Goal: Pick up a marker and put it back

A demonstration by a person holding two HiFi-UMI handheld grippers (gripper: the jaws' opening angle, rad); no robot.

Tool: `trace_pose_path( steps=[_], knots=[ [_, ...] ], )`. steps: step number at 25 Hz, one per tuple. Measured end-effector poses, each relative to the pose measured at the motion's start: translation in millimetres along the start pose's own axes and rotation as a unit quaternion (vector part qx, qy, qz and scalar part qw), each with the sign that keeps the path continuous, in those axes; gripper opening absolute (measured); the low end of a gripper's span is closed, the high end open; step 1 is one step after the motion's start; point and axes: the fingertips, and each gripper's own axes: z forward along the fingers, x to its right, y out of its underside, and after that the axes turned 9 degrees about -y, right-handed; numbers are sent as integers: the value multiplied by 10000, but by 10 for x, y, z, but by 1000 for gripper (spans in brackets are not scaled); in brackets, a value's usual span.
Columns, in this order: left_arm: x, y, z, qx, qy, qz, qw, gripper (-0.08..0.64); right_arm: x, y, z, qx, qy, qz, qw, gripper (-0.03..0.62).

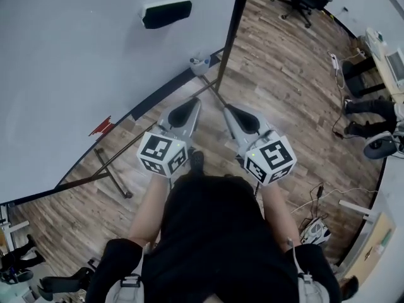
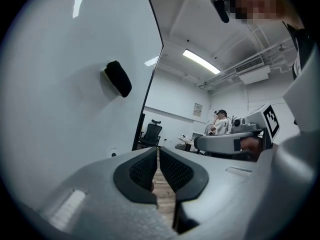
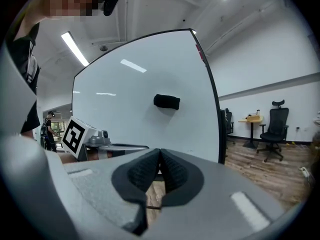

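at whiteboard's [image 1: 76,55] lower corner, small pale holder [image 1: 200,62]

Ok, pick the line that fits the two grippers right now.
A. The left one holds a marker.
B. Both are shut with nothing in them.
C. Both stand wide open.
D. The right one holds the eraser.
B: seen in their own views, the left gripper and the right gripper each have their jaws closed together at the tips, with nothing between them.

The whiteboard [image 1: 76,68] runs off top and left; the red thing [image 1: 101,127] at its rim is indistinct.
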Motion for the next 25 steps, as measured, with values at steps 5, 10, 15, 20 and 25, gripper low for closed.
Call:
trace_pose_path(
  steps=[5,10,15,20,25],
  knots=[
    [-370,91,219,-144,62,86,9998,2,66,43,212,-55,302,-23,9995,0],
    [-637,291,496,-435,29,205,9988,11,193,145,296,-149,537,94,9984,0],
    [-786,409,756,-653,37,205,9977,67,227,177,394,-252,570,181,9979,0],
    [-950,552,1011,-792,-28,345,9963,94,269,236,475,-358,630,229,9971,0],
    [-1128,696,1260,-903,-168,468,9947,106,357,272,479,-375,787,310,9957,0]
  ],
)
